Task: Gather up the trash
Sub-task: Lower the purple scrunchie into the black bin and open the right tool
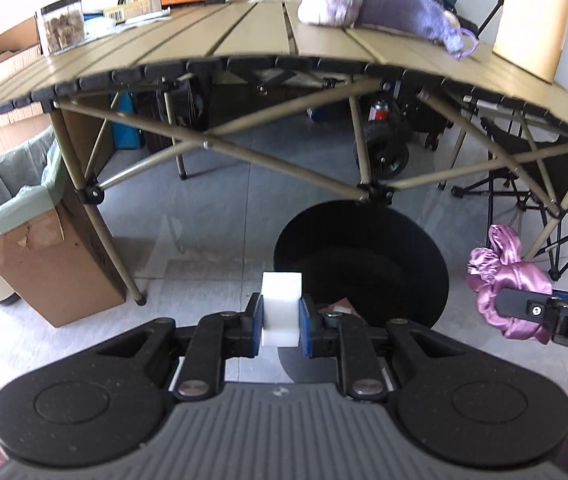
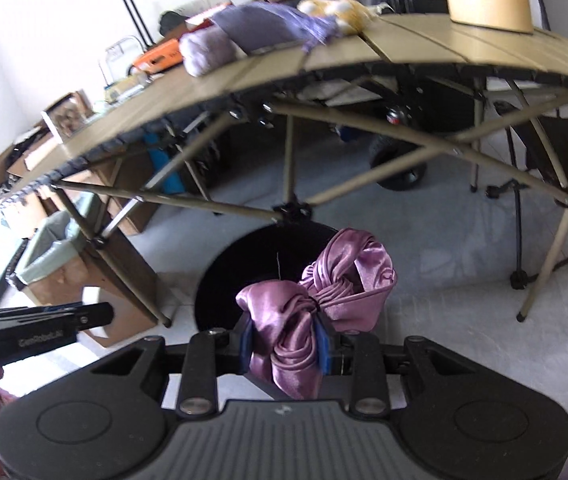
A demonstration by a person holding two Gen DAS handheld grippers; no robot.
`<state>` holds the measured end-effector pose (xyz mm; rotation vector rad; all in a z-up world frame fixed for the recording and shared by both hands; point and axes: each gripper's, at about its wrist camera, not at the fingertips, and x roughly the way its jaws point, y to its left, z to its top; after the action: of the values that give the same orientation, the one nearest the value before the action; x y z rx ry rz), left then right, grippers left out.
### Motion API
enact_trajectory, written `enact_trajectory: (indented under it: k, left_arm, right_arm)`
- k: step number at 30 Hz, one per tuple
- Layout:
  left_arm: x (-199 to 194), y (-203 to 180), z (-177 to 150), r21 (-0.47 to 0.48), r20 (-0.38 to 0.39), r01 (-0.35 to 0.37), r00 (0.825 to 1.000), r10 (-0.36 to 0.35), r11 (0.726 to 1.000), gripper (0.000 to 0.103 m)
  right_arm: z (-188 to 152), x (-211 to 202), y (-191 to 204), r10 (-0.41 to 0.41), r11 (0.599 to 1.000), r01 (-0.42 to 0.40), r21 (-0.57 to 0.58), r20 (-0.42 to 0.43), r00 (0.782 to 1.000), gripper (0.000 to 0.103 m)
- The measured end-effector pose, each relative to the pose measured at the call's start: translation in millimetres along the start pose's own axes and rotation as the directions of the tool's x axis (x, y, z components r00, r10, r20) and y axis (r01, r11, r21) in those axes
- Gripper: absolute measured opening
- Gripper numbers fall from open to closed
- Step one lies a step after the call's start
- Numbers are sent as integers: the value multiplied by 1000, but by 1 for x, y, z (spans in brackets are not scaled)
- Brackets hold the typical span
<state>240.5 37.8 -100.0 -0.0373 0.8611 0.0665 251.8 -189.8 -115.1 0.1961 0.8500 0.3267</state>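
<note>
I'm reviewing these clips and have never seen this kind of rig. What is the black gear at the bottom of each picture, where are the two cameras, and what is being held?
No robot here: a person holds a two-finger gripper in each hand, with a fisheye camera on each looking along its fingers. The left gripper is shut on a white block. The right gripper is shut on a pink satin cloth. Both are above a round black bin on the floor, in front of a tan folding table carrying purple knitwear and a jar.

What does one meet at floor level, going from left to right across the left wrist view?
Lined cardboard box → white block in the left gripper → black bin → pink satin cloth in the right gripper.
</note>
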Motion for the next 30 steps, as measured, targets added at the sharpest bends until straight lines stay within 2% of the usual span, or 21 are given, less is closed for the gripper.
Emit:
enact_trajectory:
  k: [8,22,30]
  left_arm:
    - [24,8,-3,-12,-66,-18,998,17,1000,18]
    - [51,27,-2,-55,-141,-57,989,49,997,18]
    - [60,34,-2,-73,-176,-71,983,57,995,18]
  right_arm:
    - [-7,24,-18,-61,998,63,24,-69,996,30]
    - [-12,48,-29,-121,991,128,38,-152,981,30]
    - [-7,56,-26,-130,991,133,12,-156,979,30]
